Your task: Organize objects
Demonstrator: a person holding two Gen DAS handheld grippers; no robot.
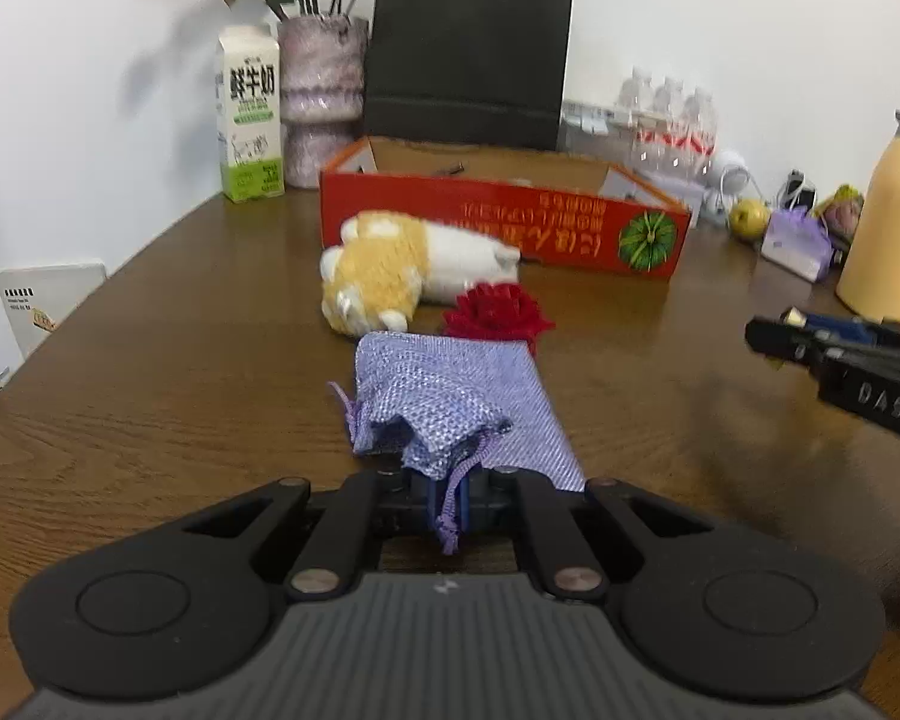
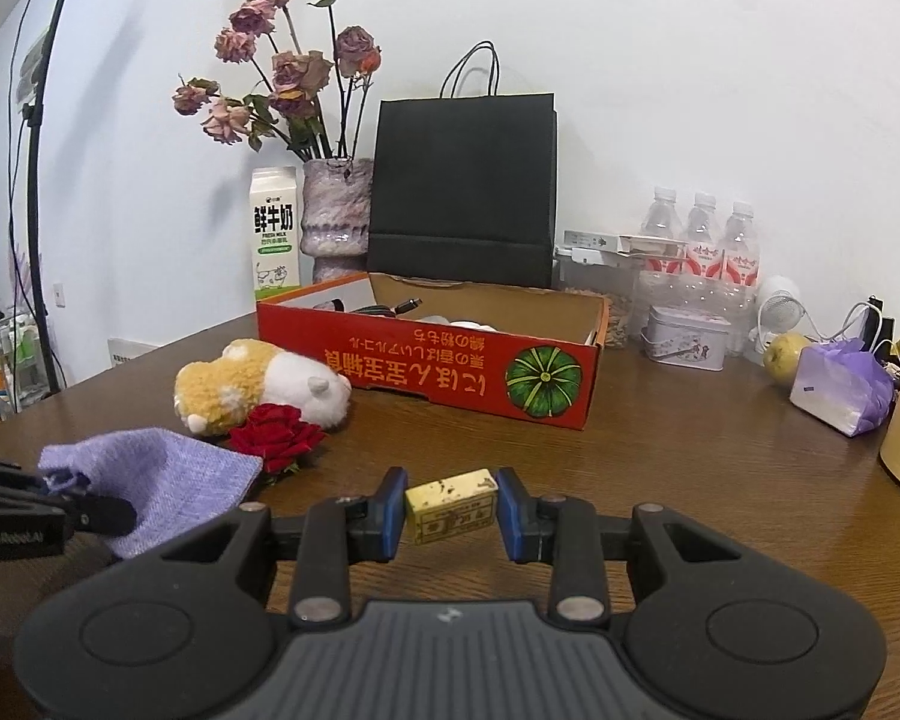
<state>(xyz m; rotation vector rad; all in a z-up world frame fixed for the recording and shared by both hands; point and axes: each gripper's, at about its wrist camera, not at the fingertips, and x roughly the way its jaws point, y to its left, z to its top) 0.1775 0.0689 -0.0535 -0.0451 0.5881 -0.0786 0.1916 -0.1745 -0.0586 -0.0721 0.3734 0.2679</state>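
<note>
My left gripper is shut on the gathered mouth of a purple fabric pouch, which lies on the wooden table; the pouch also shows in the right wrist view. My right gripper is shut on a small yellow block, held above the table; it appears at the right edge of the left wrist view. A red fabric rose and a yellow-white plush paw lie just beyond the pouch. An open red cardboard box stands behind them.
At the back stand a milk carton, a vase of dried roses, a black paper bag and water bottles. A tin, an apple, a purple packet and a yellow flask sit right.
</note>
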